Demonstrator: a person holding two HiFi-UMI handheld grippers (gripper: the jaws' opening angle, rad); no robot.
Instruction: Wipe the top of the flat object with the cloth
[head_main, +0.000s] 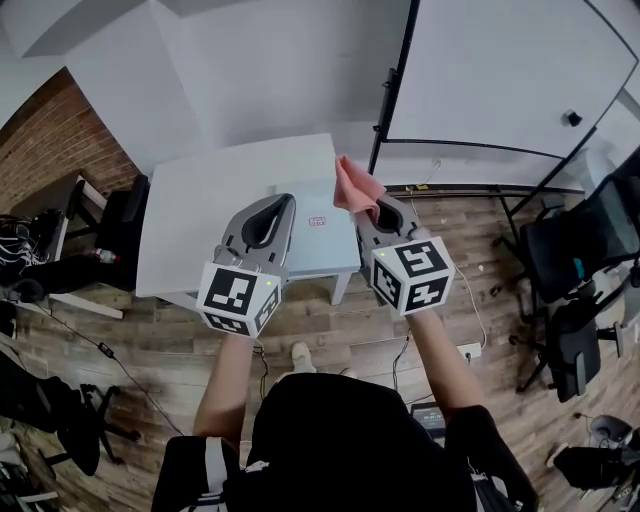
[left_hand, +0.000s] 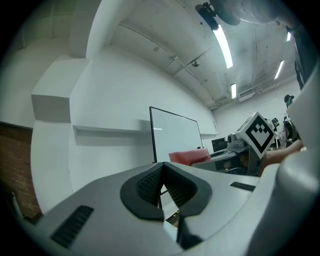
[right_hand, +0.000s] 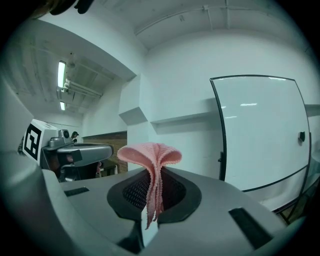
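The right gripper (head_main: 374, 207) is clamped on the pink cloth (head_main: 355, 187), held in the air. The left gripper (head_main: 286, 202) is closed and empty. The flat object (head_main: 315, 245), apparently a pale panel, lies on the white table (head_main: 200, 200).

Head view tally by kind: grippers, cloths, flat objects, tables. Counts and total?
left gripper and right gripper: 2
cloth, pink: 1
flat object: 1
table, white: 1
Total: 5
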